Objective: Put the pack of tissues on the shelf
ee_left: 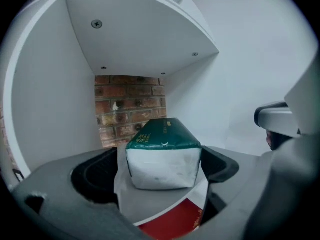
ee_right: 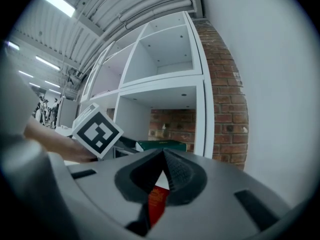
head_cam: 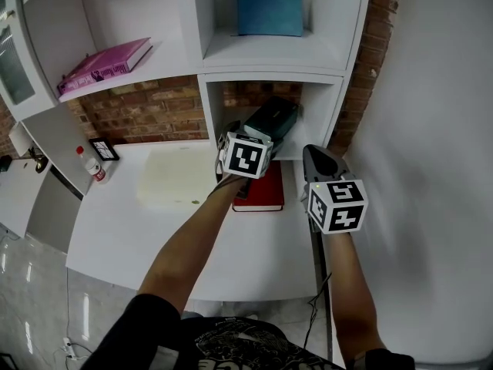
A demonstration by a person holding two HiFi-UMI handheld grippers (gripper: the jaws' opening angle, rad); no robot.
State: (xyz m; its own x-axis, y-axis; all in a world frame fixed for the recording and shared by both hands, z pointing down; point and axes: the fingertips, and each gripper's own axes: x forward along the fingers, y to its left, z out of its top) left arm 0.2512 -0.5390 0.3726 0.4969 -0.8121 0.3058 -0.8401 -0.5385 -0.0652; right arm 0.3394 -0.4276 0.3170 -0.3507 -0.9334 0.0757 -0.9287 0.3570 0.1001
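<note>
Left gripper view shows the pack of tissues [ee_left: 162,156] resting on the floor of the lowest compartment of the shelf [ee_left: 55,114], close to the front edge, its white end facing the camera. The left gripper [ee_left: 159,170] has its claw spread wide, the pack between the two jaws, with a clear gap at the left jaw. There is open room above the pack up to the compartment's ceiling, to its left up to the side wall, and behind it up to the brick wall [ee_left: 130,104]. Gold print runs along the pack's green top but is too small to read. Below the front edge lies a red book [ee_left: 175,224] with gold lettering, also unreadable. The right gripper [ee_right: 163,156] hangs outside the shelf, its jaws together on nothing.
</note>
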